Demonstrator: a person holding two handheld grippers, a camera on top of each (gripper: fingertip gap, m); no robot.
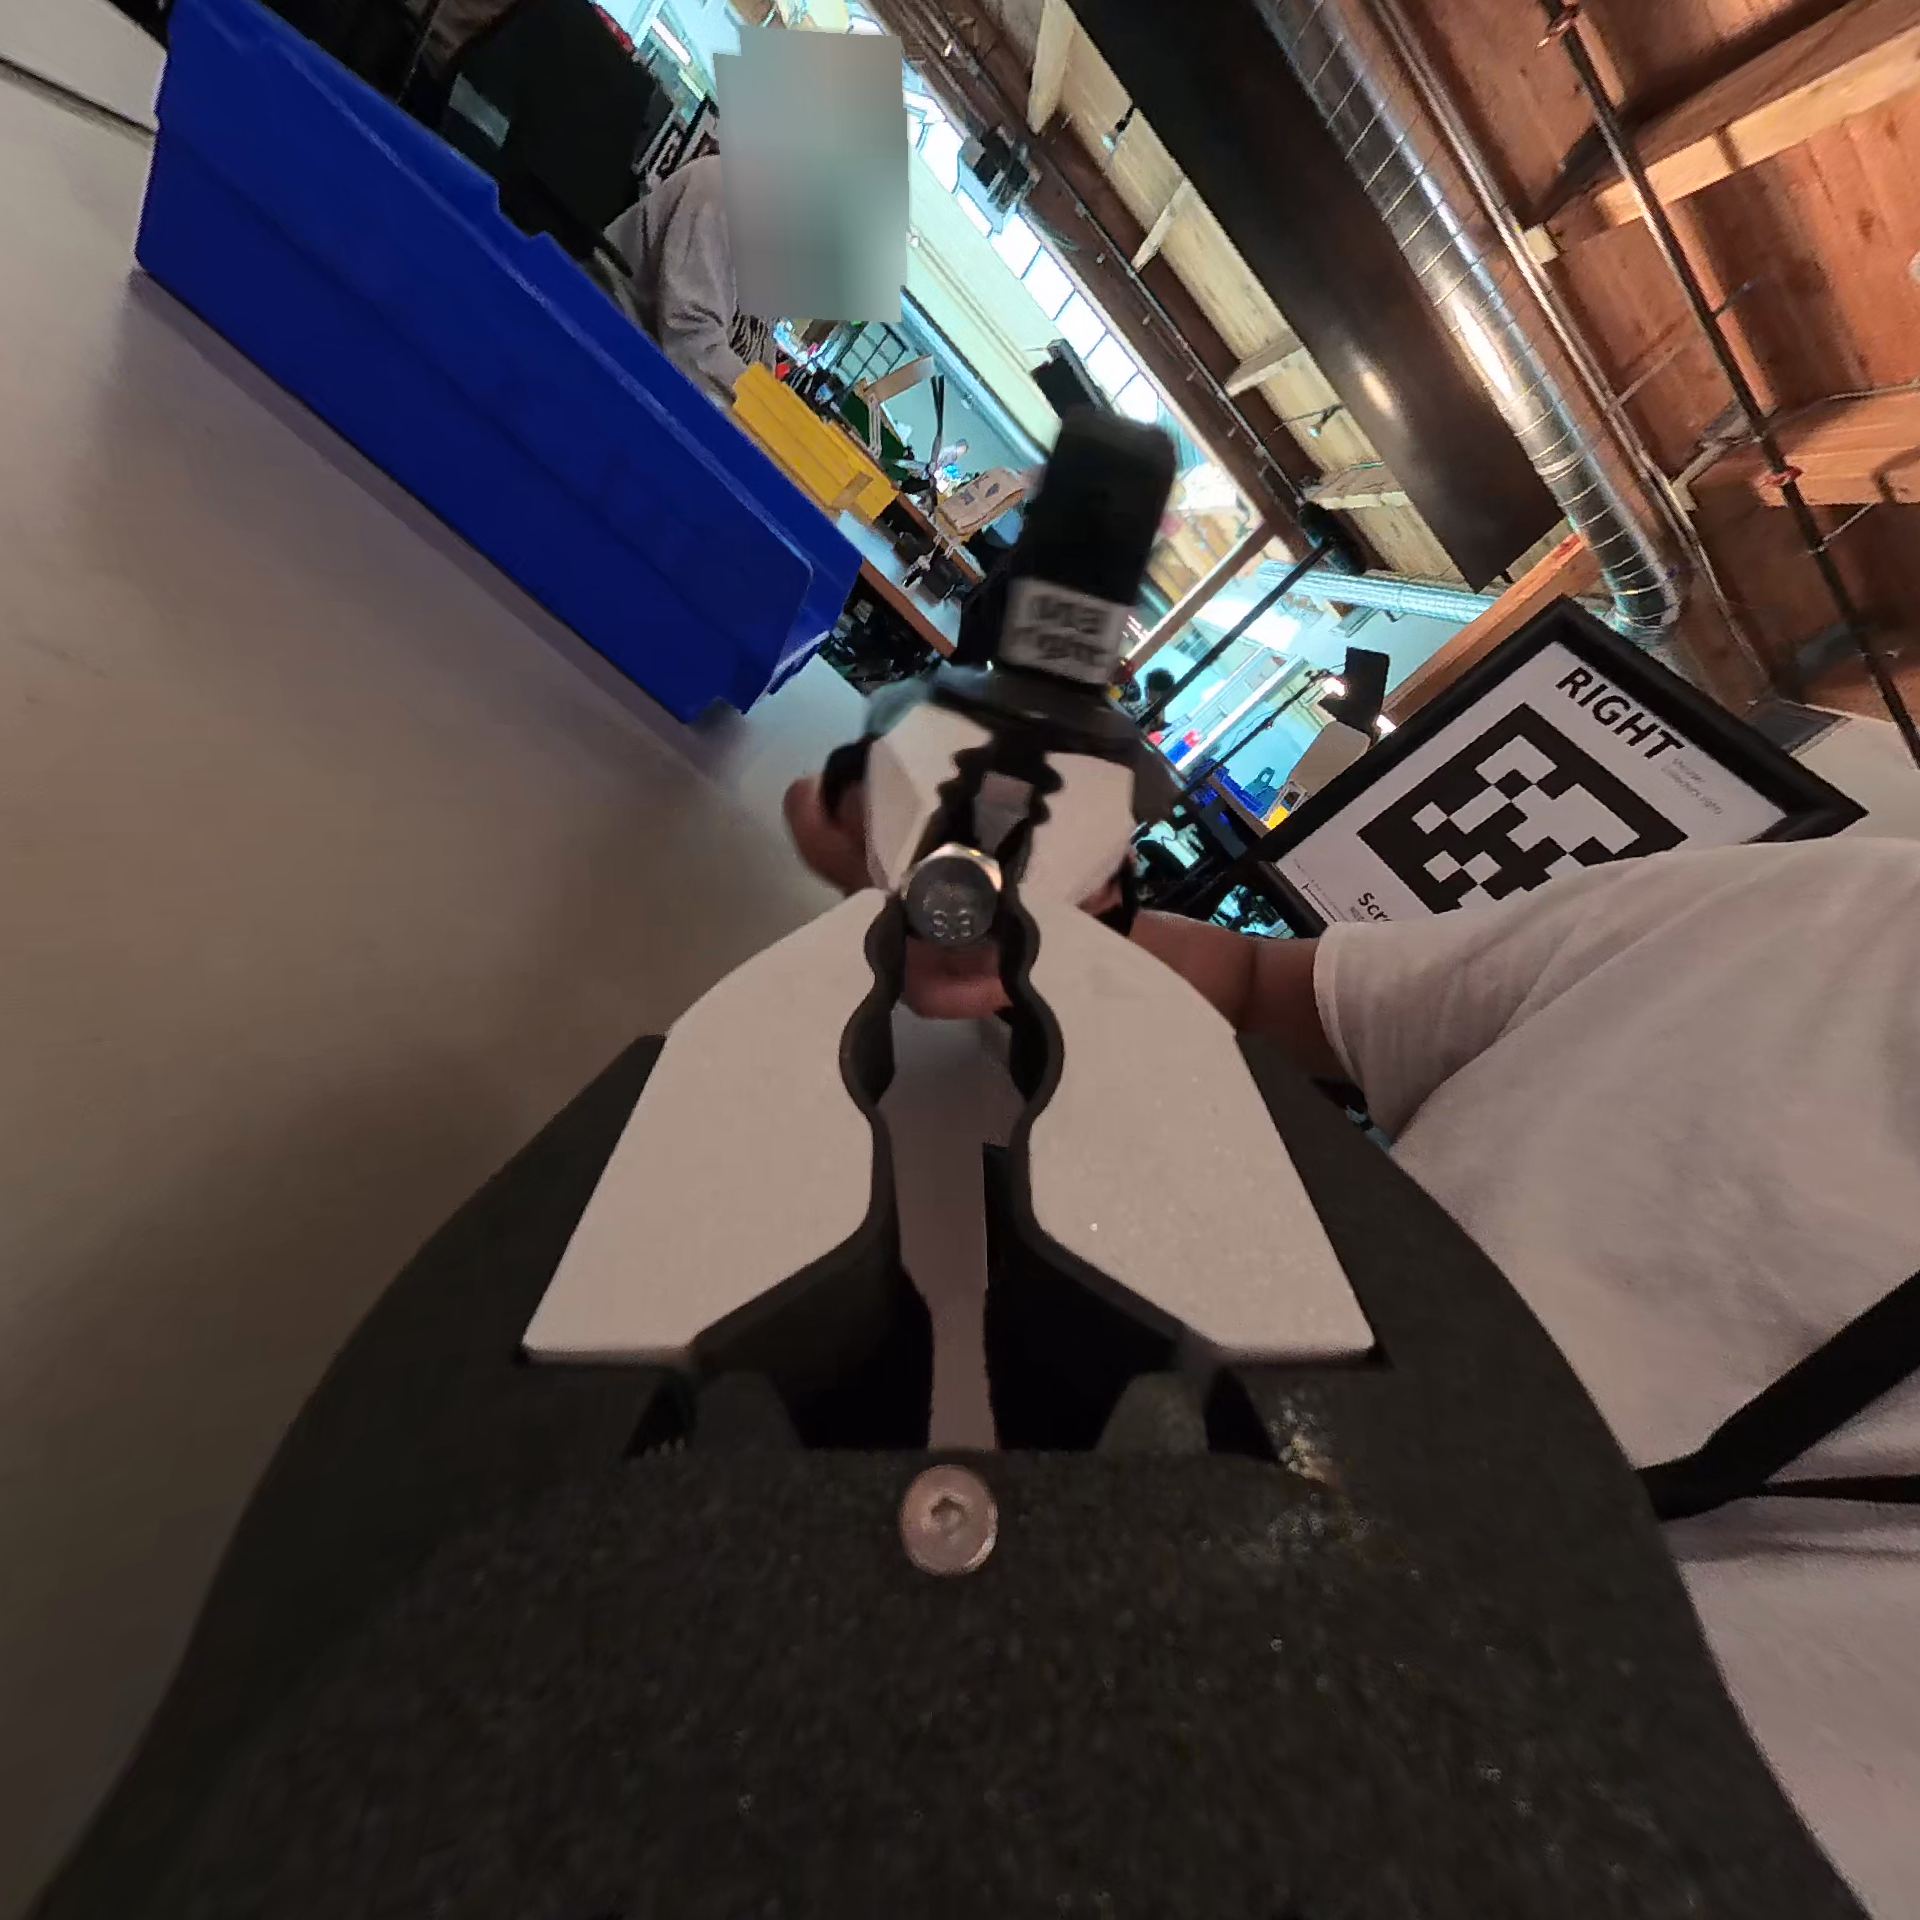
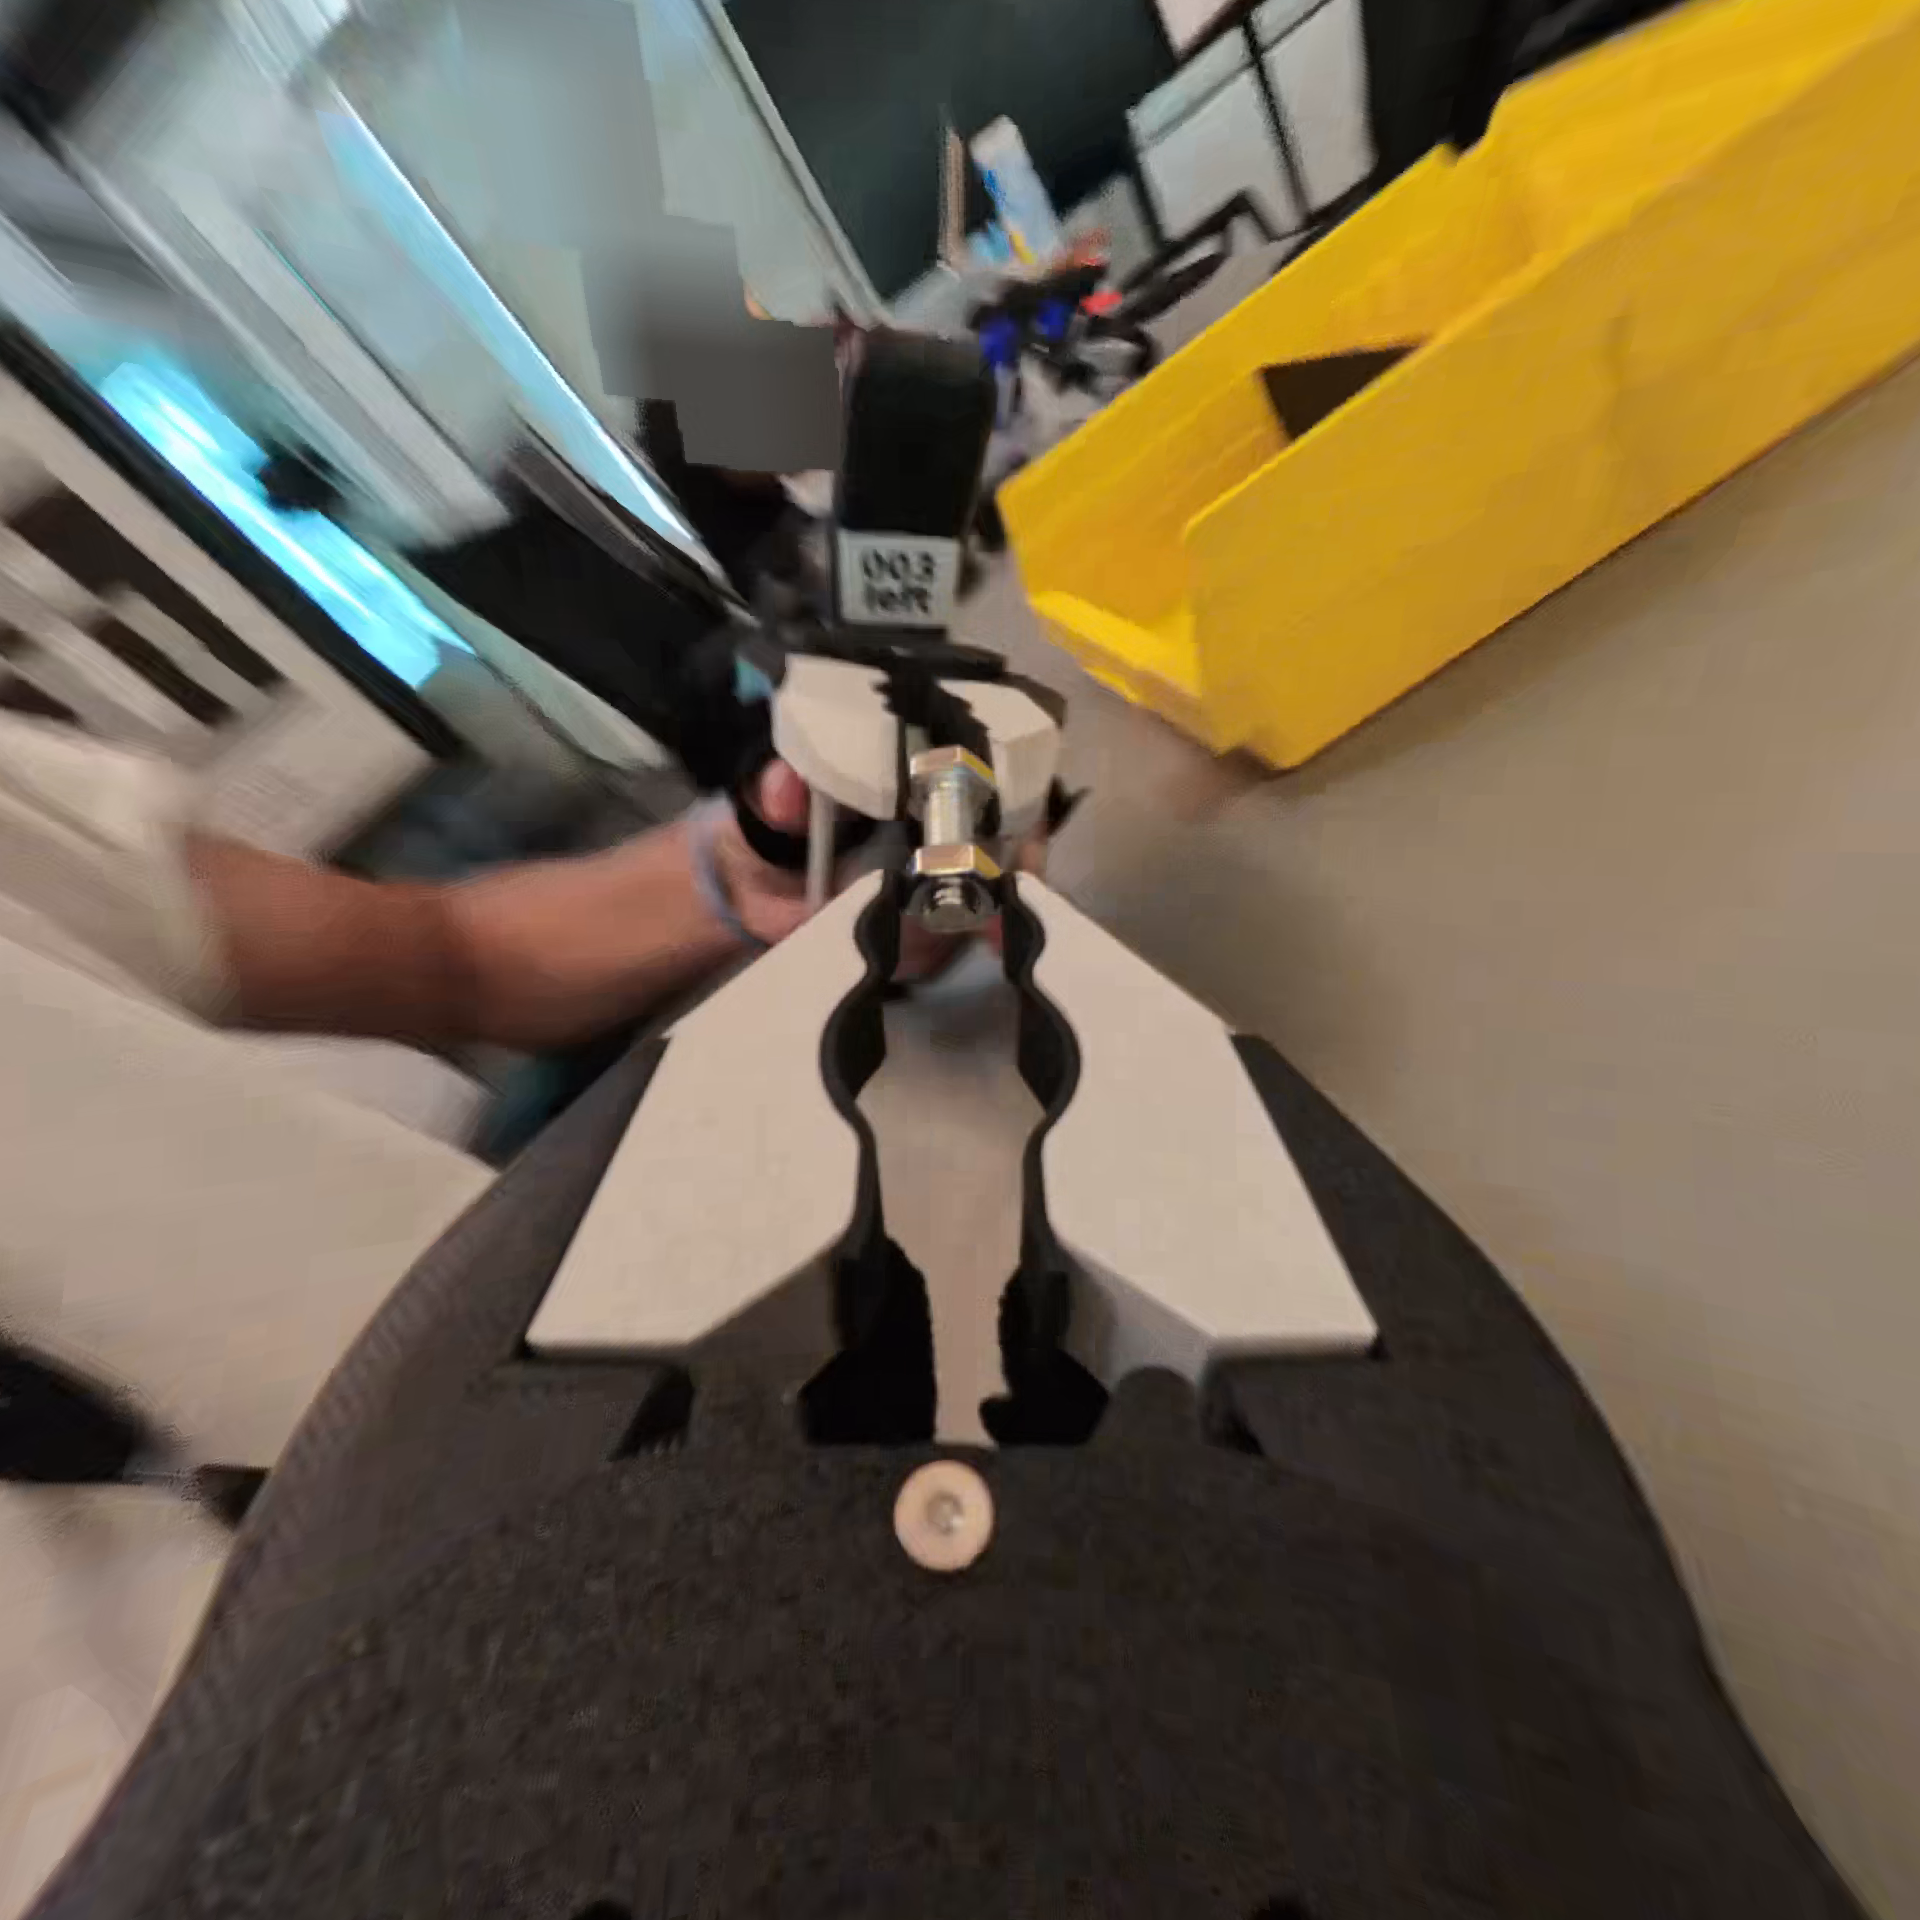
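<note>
in the left wrist view, the left gripper (image 1: 951,920) is seen closed down to a narrow gap on the hex head of a steel bolt (image 1: 949,910), which is clamped right at the fingertips and pointed away from the camera. straight beyond it the right gripper (image 1: 992,805) is met tip to tip, with a hand (image 1: 831,826) wrapped round its handle. a blue bin (image 1: 447,343) is set on the pale table (image 1: 260,831) to the left, well apart from the grippers, and a framed card with a black and white square pattern (image 1: 1538,810) is stood to the right, behind a white sleeve (image 1: 1621,1039). in the right wrist view, the right gripper (image 2: 951,904) is likewise drawn nearly shut, and a nut (image 2: 951,862) threaded on the bolt (image 2: 948,816) is pinched between its tips, with the bolt's end showing just past it. a second nut (image 2: 943,764) is seen farther along the shank, close to the left gripper (image 2: 940,753), which is held by a hand (image 2: 769,862) with a blue band at the wrist. a yellow bin (image 2: 1455,520) is set on the table to the right, well apart. as far as can be judged, both nuts are already on the thread; how tight they are cannot be told, since the view is blurred.
</note>
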